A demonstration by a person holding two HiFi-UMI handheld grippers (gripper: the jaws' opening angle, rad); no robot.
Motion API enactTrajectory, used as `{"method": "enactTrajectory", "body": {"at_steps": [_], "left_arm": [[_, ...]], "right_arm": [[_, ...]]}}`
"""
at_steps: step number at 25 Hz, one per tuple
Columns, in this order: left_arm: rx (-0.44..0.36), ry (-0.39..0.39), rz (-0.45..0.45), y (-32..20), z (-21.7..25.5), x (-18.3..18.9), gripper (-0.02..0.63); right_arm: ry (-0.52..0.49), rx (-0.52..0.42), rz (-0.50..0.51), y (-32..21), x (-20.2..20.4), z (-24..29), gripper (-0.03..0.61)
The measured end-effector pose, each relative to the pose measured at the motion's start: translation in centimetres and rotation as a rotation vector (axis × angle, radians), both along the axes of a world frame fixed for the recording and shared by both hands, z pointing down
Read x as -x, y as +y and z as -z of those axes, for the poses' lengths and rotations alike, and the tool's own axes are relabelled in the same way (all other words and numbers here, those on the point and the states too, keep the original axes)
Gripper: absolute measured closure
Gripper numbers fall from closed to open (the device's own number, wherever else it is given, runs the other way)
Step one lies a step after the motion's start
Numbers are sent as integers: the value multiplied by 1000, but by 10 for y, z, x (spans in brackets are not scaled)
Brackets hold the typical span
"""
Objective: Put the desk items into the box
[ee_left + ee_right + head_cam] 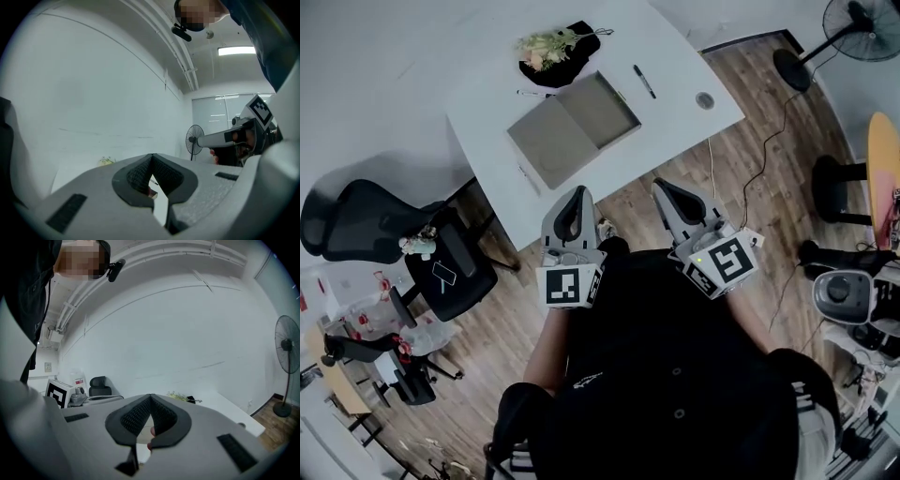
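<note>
A white desk point(675, 56) carries an open grey box point(572, 127), a flower bunch on black wrapping point(551, 47), a black marker point(644, 82), a white pen point(534, 93) and a small round disc point(704, 99). My left gripper point(578, 193) and right gripper point(662, 186) are both shut and hold nothing. They hang side by side just off the desk's near edge, close to the person's body. In the left gripper view the left gripper point(151, 157) has its tips together. The right gripper point(150, 397) looks the same in its own view, with the flowers point(180, 397) beyond it.
Black office chairs point(356, 220) stand left of the desk. A standing fan point(853, 28) is at the far right, with cables on the wood floor point(750, 178). A stool base point(830, 187) and other gear sit at the right edge.
</note>
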State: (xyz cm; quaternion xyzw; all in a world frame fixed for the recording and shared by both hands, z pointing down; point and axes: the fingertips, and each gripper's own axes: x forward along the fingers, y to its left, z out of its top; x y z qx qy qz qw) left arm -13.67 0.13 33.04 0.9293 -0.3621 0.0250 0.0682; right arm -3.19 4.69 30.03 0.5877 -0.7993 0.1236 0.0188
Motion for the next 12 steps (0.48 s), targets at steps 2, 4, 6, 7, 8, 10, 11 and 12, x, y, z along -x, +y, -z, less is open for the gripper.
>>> {"method": "enactTrajectory", "body": {"at_steps": [2,4,6,7,8,10,11,12], "left_arm": [[2,-8,12,-17,-8,12,607],[14,-14,33,-33,-17,27,607],[40,-17,62,-48,-29,42,607],[56,-22,77,-55,-35,49,607],[70,-30,91,-61,-42,56,607],[95,-49,122,-72,-57,70,607],[109,-59,140,-78,-67,78,607],[126,-68,161,-84,-77,86,607]], "right_arm": [[6,6,3,-18,8,-4,580],[16,14,7,-36,15,-7,580],[25,21,10,-52,22,-8,580],[28,23,12,-59,26,-8,580],[31,25,14,-65,29,-8,580],[37,32,23,-75,39,-9,580],[39,36,29,-79,44,-11,580],[41,39,35,-84,49,-13,580]]}}
